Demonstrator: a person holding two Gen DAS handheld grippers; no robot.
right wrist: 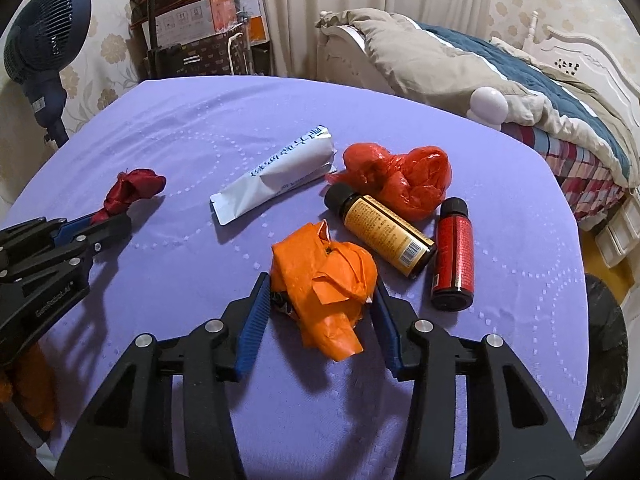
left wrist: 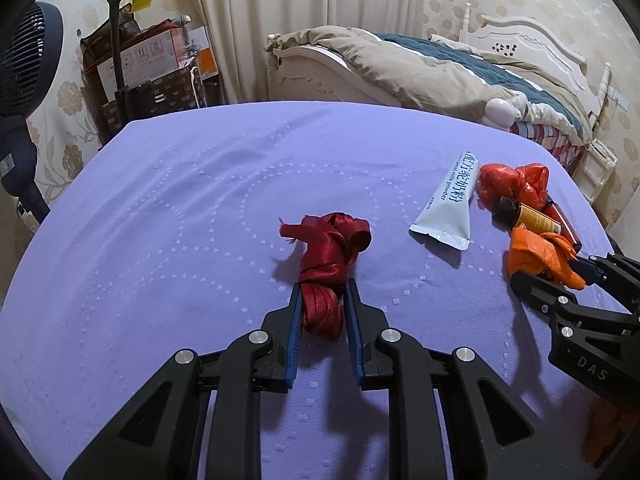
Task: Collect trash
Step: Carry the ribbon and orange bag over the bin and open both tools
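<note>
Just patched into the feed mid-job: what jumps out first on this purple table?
The left claw straddles a dark red ribbon bundle mid-table, and the right claw straddles a crumpled orange wrapper near the front. Behind the wrapper lie a yellow-label bottle, a red bottle, a red plastic bag and a white sachet on the purple tablecloth.

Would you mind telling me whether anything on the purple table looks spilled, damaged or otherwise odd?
Nothing has spilled. Both bottles, yellow-labelled and red, lie on their sides with caps on. The white pouch is creased, and the orange paper and red ribbon are crumpled, as trash would be.
</note>
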